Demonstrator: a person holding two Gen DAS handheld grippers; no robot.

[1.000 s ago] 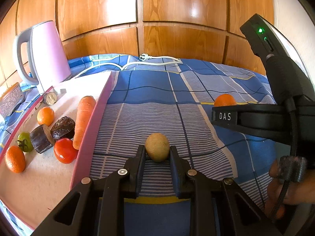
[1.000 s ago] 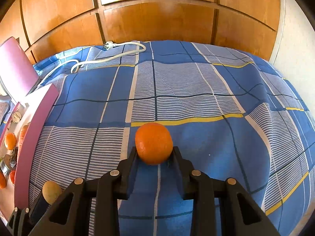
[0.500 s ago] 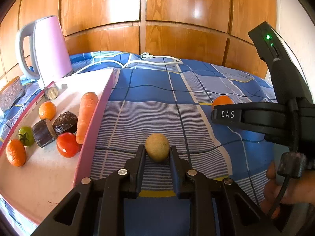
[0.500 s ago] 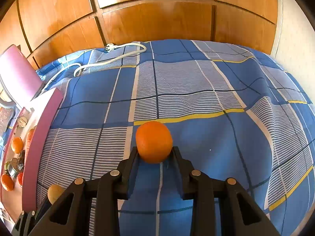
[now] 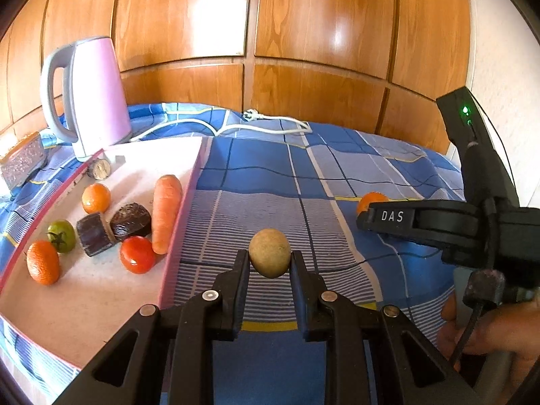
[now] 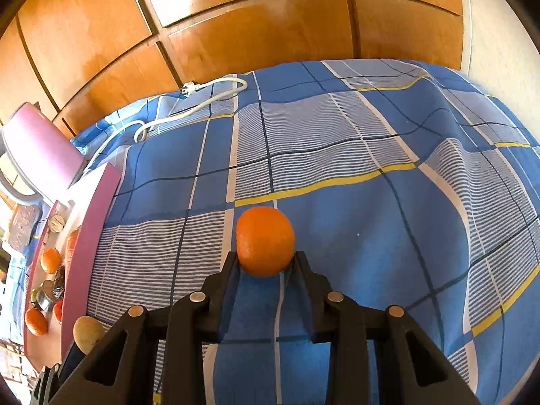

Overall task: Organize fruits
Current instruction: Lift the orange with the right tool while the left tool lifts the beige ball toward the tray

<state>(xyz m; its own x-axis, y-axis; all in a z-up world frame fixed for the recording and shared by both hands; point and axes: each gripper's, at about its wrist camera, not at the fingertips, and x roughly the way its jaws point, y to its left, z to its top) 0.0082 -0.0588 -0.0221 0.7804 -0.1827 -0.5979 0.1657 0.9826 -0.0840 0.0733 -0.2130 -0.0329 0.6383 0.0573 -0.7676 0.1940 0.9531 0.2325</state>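
3 oranges, 2 tomatoes, 2 eggplant pcs, 1 carrot, 1 kettle, 1 tan fruit.

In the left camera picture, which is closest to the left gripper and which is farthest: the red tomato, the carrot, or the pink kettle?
From the left gripper, which is shut on a tan round fruit:
1. Red tomato, on the tray, to the gripper's left.
2. Carrot, just behind the tomato, along the tray's right rim.
3. Pink kettle, at the tray's far corner.

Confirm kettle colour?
Pale pink kettle with a grey handle, standing at the tray's far end. Clearest in the left wrist view.
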